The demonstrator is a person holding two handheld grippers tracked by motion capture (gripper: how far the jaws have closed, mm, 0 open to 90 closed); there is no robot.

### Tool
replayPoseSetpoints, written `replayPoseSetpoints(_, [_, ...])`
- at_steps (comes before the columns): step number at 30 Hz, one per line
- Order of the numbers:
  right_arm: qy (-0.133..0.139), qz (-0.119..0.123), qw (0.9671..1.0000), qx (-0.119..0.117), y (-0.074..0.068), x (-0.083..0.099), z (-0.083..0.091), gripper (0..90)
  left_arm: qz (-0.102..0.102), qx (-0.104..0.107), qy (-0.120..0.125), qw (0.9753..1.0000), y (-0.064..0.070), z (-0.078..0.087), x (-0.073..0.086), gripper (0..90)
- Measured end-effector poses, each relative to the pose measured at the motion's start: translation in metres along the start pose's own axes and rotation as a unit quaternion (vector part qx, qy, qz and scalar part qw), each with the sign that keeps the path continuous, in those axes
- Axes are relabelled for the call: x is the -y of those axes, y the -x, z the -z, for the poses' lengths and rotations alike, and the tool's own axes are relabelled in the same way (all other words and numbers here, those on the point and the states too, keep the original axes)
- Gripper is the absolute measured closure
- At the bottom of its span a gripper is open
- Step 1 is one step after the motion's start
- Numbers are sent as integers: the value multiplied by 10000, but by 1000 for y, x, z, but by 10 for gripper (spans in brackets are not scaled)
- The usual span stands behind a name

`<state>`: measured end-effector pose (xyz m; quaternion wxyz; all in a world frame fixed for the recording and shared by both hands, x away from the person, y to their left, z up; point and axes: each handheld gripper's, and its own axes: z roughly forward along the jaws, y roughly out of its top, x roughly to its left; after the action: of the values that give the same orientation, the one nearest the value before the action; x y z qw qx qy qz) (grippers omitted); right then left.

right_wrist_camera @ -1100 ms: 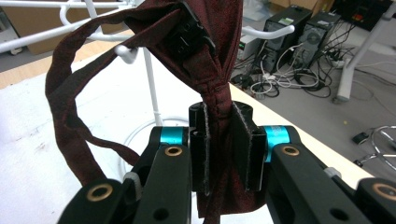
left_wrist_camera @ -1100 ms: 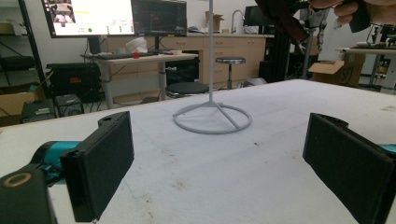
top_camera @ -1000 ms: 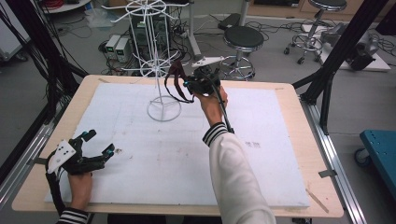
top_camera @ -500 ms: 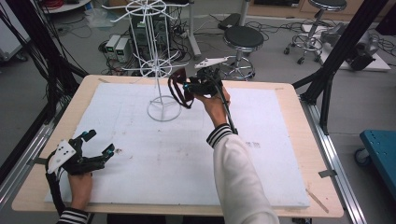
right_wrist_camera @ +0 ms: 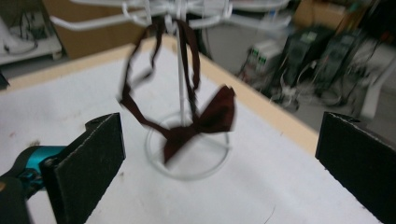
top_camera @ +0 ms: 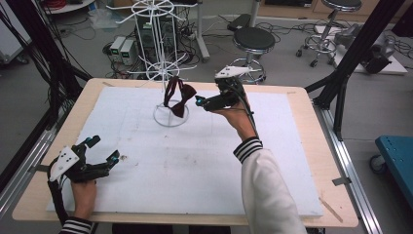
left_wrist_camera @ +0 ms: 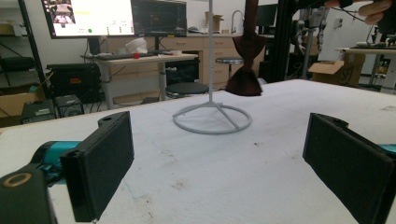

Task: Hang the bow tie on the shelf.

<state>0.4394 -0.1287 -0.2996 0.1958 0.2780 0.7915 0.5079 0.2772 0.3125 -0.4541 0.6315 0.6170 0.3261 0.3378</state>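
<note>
My right arm is stretched forward over the table [top_camera: 292, 161], sleeve pushed toward the far edge, and my right gripper [top_camera: 200, 101] is held up off the white mat [top_camera: 195, 165], level, pointing sideways at the wire stand [top_camera: 168, 73]. Its jaws are spread wide with nothing between them; in the right gripper view the two black pads stand far apart at the sides of the frame, and the bow tie [right_wrist_camera: 196, 121] hangs in the gap beyond them, not touched.

The bow tie [top_camera: 178, 97] hangs from one of the stand's lower hooks by its dark red strap, the bow low down, just above the stand's ring base [top_camera: 171, 117]. It sits tilted, and it is blurred in the right gripper view.

My left hand rests low, well away from the stand, at the near left corner of the mat. My left gripper [top_camera: 100, 153] lies close to the mat, jaws also wide apart and empty. In the left gripper view it looks along the mat straight at the ring base [left_wrist_camera: 212, 119], with the bow tie [left_wrist_camera: 245, 70] hanging just behind the pole.

Between the stand and my left gripper the mat is bare. To the right of the stand there is open mat up to the table's wooden rim.
</note>
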Motion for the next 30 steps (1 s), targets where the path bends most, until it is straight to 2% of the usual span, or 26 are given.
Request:
replayPoseSetpoints(4, [81, -25, 9999, -82, -2, 12, 17, 7, 8, -4, 2, 10000, 0, 0, 0, 92])
replayPoseSetpoints(11, [289, 7, 9996, -33, -11, 54, 60, 7, 35, -24, 17, 10000, 0, 0, 0, 92])
replayPoseSetpoints(18, [794, -83, 9967, 176, -17, 103, 112, 7, 3, -14, -3, 10000, 0, 0, 0, 92])
replayPoseSetpoints(20, [787, -156, 9965, 238, -18, 113, 124, 7, 1, -21, -2, 10000, 0, 0, 0, 92])
replayPoseSetpoints(21, [1006, -157, 9944, 272, -19, 119, 129, 7, -2, -16, 0, 10000, 0, 0, 0, 92])
replayPoseSetpoints(22, [1130, -190, 9929, 305, -20, 124, 134, 7, -1, -19, -2, 10000, 0, 0, 0, 92])
replayPoseSetpoints(30, [1149, -318, 9907, 655, -26, 167, 151, 7, -36, -31, -34, 10000, 1, -1, 0, 92])
